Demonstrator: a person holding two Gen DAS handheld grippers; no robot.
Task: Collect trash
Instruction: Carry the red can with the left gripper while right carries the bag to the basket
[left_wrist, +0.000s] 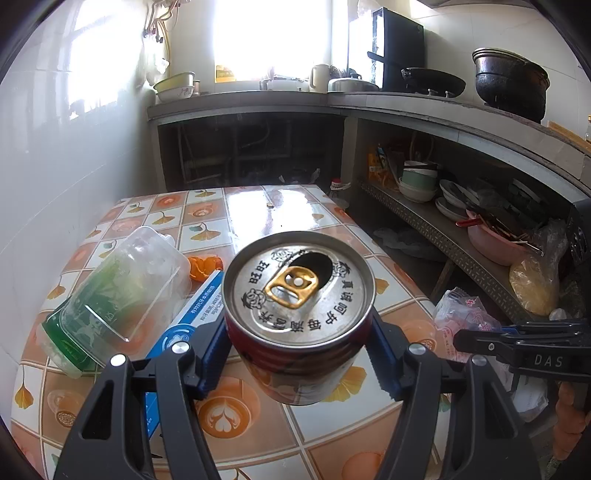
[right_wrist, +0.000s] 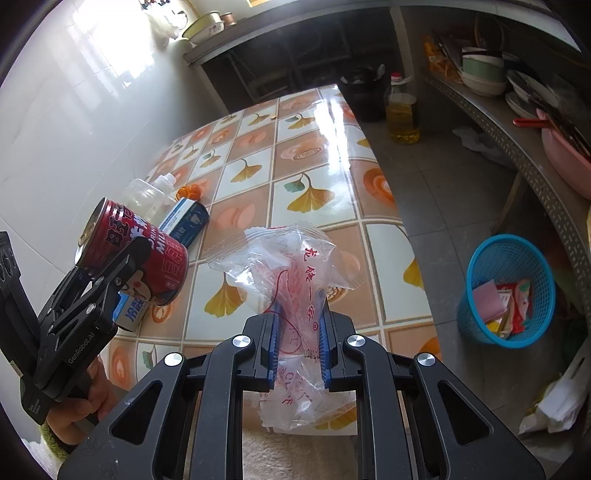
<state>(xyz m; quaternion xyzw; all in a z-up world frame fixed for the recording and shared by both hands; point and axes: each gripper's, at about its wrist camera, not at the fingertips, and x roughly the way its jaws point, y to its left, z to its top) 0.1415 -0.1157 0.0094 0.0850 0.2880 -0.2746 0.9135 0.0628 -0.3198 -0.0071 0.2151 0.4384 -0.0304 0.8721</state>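
Observation:
My left gripper (left_wrist: 299, 356) is shut on a red drink can (left_wrist: 299, 284) with a silver top and a gold pull tab, and the can hangs tilted above the tiled table (left_wrist: 251, 210). The right wrist view shows the same can (right_wrist: 155, 251) in the left gripper (right_wrist: 142, 266), with a hand below it. My right gripper (right_wrist: 298, 350) is shut on a crumpled clear plastic wrapper (right_wrist: 295, 273) with red print, above the table's near edge. In the left wrist view the right gripper (left_wrist: 461, 338) and the wrapper (left_wrist: 458, 314) show at the right.
A clear bottle (left_wrist: 114, 299) with a green label, a blue and white box (left_wrist: 199, 310) and orange peel (left_wrist: 205, 266) lie on the table. On the floor to the right stands a blue basket (right_wrist: 506, 291) holding scraps. An oil bottle (right_wrist: 402, 110) and a black bin (right_wrist: 364, 96) stand farther back.

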